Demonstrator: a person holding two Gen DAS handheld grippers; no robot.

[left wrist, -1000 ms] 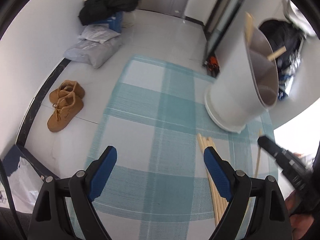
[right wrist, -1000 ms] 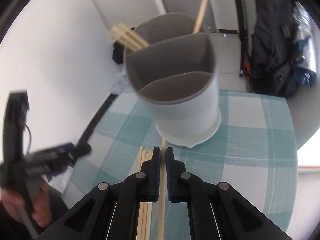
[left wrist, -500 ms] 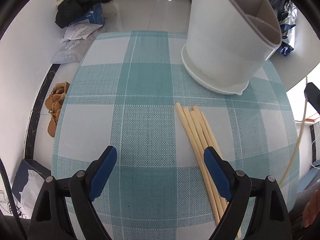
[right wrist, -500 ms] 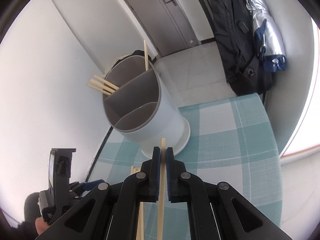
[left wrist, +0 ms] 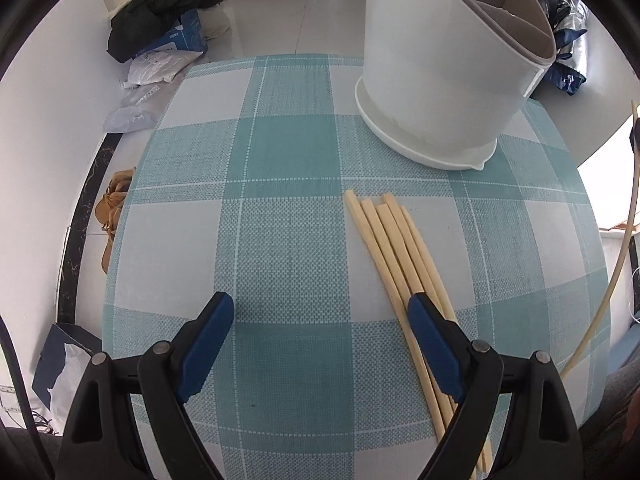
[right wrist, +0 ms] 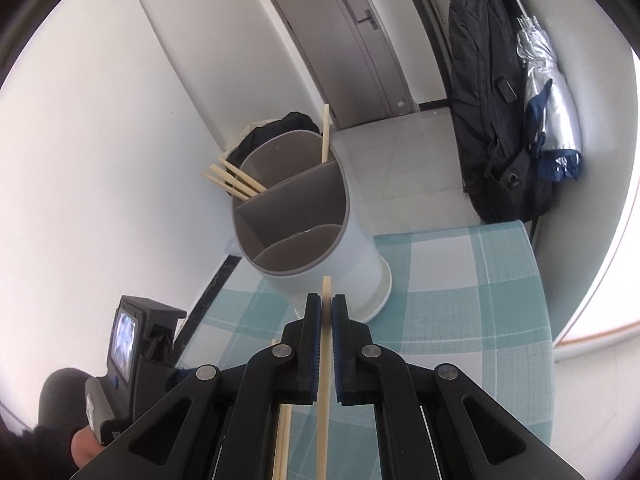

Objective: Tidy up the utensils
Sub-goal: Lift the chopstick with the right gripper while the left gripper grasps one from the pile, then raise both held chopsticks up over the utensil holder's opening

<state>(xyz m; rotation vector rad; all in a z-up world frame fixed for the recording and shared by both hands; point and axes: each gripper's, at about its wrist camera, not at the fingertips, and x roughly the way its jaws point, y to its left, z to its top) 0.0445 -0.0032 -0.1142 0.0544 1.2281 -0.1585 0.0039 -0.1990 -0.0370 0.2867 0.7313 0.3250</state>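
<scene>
A white utensil holder point(right wrist: 308, 224) with grey divided compartments stands on the teal checked tablecloth point(left wrist: 288, 184); it also shows in the left wrist view point(left wrist: 448, 68). Several chopsticks point(right wrist: 236, 178) stick out of its far compartment. My right gripper point(right wrist: 326, 302) is shut on one pale chopstick point(right wrist: 325, 360) and holds it lifted, short of the holder. That chopstick shows at the right edge of the left wrist view point(left wrist: 612, 280). Several loose chopsticks point(left wrist: 396, 256) lie on the cloth. My left gripper point(left wrist: 320, 308) is open and empty, its right finger point(left wrist: 430, 340) over the loose chopsticks.
The table edge curves close on the left and right. Brown shoes point(left wrist: 112, 208), bags point(left wrist: 156, 72) and dark clothing point(left wrist: 168, 4) lie on the floor beyond. A black backpack point(right wrist: 492, 112) and a folded umbrella point(right wrist: 548, 112) hang by the door.
My right gripper has risen and pulled back from the holder with the chopstick in it. My left gripper has tilted down towards the table and the loose chopsticks, still open.
</scene>
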